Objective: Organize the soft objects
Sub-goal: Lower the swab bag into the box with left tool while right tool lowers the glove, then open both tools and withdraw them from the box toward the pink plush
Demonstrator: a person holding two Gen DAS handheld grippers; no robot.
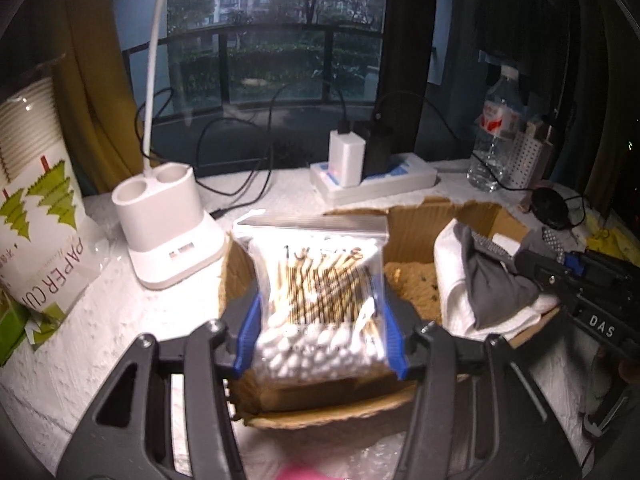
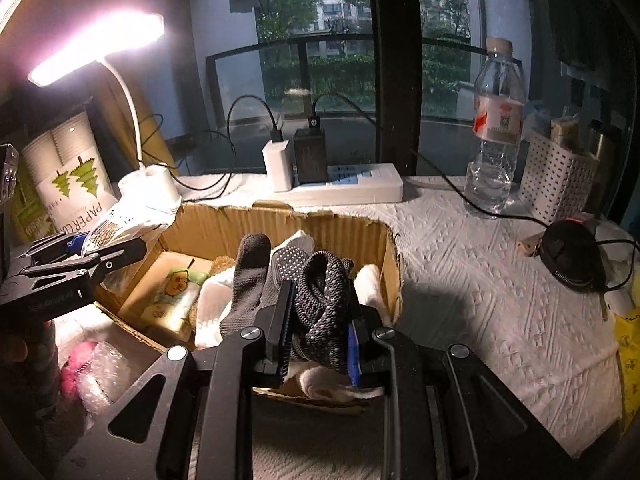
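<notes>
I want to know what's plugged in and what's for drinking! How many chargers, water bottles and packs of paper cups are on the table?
Chargers: 2, a white charger and a black charger, both in the power strip
Water bottles: 1, the water bottle
Paper cup packs: 1, the paper cup pack
Total: 4

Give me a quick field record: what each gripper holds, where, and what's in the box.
left gripper: shut on bag of cotton swabs, over the box's left part
right gripper: shut on grey dotted gloves, over the box's right part
cardboard box: open, on the white-covered table
box contents: white cloth, small printed pack
</notes>
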